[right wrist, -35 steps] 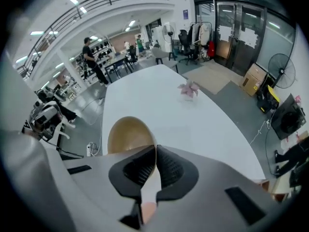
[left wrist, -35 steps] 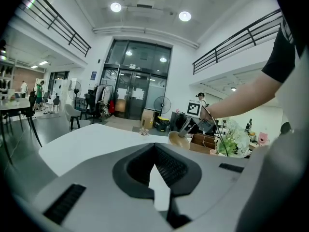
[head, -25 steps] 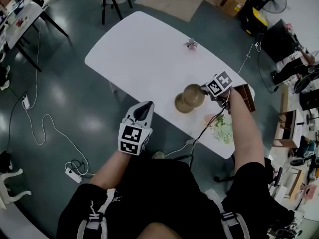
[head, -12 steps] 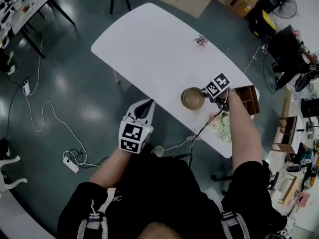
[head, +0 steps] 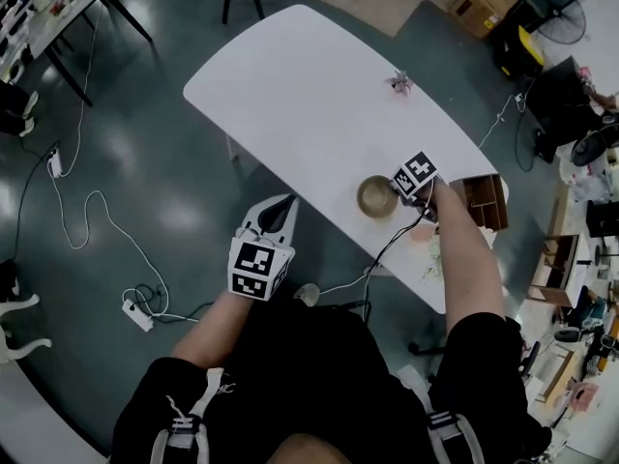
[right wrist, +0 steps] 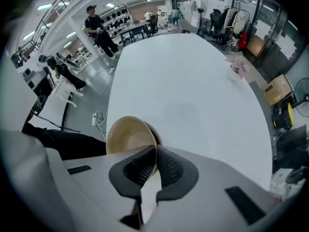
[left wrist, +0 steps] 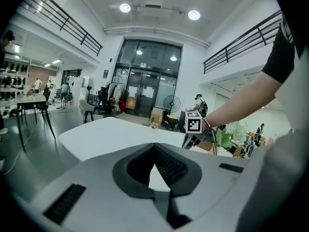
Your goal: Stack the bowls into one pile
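Near the front edge of the white table (head: 290,85) I see tan bowls (head: 376,197) as one round shape, one nested in the other. My right gripper (head: 401,190) points straight down and is shut on the rim of the upper bowl (right wrist: 129,135); a second rim shows just behind it. The left gripper (head: 286,204) hangs over the floor in front of the table, jaws shut and nothing between them. In the left gripper view, the shut jaws (left wrist: 155,147) face the table (left wrist: 111,134) and the right arm beyond.
A brown wooden box (head: 481,201) stands just right of the bowls, with green leaves (head: 432,255) near the table's front end. A small pink thing (head: 398,83) lies at the far edge. Cables and a power strip (head: 135,317) lie on the floor at left.
The right gripper has come down with its bowl, from beside and above the other bowl to sitting in it. The left gripper has hardly shifted.
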